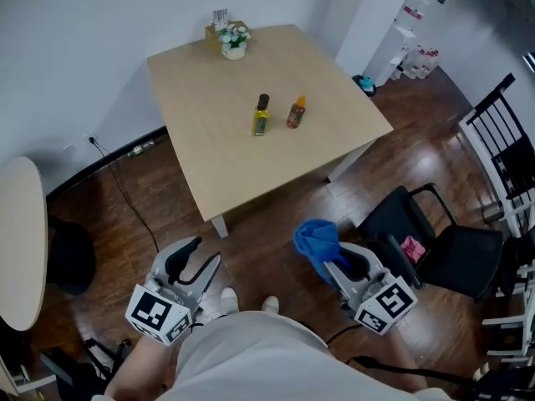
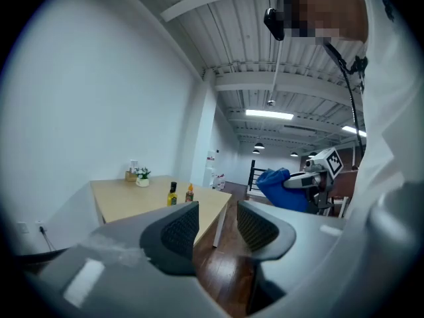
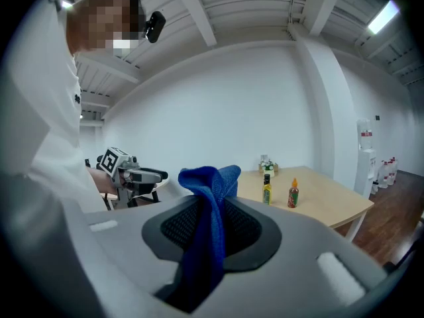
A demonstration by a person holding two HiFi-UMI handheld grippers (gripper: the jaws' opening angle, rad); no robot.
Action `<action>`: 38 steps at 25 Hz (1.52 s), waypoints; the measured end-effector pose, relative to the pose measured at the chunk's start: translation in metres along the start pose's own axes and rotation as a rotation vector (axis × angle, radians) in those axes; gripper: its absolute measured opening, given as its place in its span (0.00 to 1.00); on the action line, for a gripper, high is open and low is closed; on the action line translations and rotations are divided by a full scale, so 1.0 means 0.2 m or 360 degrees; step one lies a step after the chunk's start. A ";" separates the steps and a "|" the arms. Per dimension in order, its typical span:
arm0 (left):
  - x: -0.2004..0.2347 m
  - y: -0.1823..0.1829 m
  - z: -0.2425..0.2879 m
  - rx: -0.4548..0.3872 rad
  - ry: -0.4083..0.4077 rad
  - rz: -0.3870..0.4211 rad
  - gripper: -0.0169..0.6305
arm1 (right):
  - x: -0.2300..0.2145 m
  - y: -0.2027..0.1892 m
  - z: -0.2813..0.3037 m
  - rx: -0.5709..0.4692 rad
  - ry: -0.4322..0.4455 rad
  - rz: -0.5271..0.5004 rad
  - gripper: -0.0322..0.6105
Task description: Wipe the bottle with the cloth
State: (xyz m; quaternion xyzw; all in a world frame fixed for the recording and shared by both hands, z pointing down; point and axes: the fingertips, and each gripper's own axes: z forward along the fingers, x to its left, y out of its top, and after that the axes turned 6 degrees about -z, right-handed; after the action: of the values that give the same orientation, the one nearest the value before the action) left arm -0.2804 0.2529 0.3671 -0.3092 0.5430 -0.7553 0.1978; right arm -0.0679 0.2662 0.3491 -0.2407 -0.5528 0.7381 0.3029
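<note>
Bottle [image 1: 261, 115] with black cap stands on the table [image 1: 209, 157] at twelve o'clock. Right gripper [image 1: 338, 266] clamps the blue cloth [image 1: 316, 239]; left gripper [image 1: 205, 253] gapes empty.

A pale table [image 1: 217, 140] is set ahead of the right gripper [image 1: 338, 261] on dark wood floor [image 1: 267, 224], backed by white walls [image 1: 75, 48]; a black chair [image 1: 456, 253] is placed rightward.

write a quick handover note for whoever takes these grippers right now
Left gripper: open, empty, held low, short of the table.
Right gripper: shut on the cloth, also short of the table.
Green bottle and red bottle stand upright mid-table, side by side but apart, untouched.
Done: cloth is in hand.
Left: step up to the table, probably steady a bottle with the left gripper, then wipe it.
</note>
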 end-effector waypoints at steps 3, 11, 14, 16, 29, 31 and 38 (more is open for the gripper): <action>-0.14 0.01 0.04 0.0024 -0.0080 0.0043 0.32 | 0.00 0.01 -0.08 -0.0023 -0.0020 0.0005 0.20; -0.33 -0.04 0.11 0.0077 -0.0161 0.0066 0.32 | -0.02 -0.06 -0.23 -0.0016 -0.0050 0.0017 0.20; -0.38 -0.04 0.13 0.0088 -0.0188 0.0080 0.32 | -0.03 -0.08 -0.27 -0.0022 -0.0066 0.0022 0.20; -0.38 -0.04 0.15 0.0086 -0.0189 0.0084 0.32 | -0.04 -0.07 -0.28 -0.0032 -0.0066 0.0015 0.20; -0.40 -0.05 0.19 0.0116 -0.0176 0.0099 0.32 | -0.07 -0.09 -0.30 -0.0034 -0.0050 0.0008 0.20; -0.40 -0.05 0.20 0.0112 -0.0175 0.0101 0.32 | -0.07 -0.10 -0.29 -0.0032 -0.0049 0.0006 0.20; -0.41 -0.05 0.20 0.0120 -0.0167 0.0102 0.32 | -0.07 -0.09 -0.30 -0.0028 -0.0039 -0.0002 0.20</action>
State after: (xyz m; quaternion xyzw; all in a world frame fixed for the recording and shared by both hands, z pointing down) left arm -0.1938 0.2803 0.3656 -0.3231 0.5128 -0.7512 0.2614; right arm -0.0142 0.3005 0.3514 -0.2341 -0.5631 0.7359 0.2944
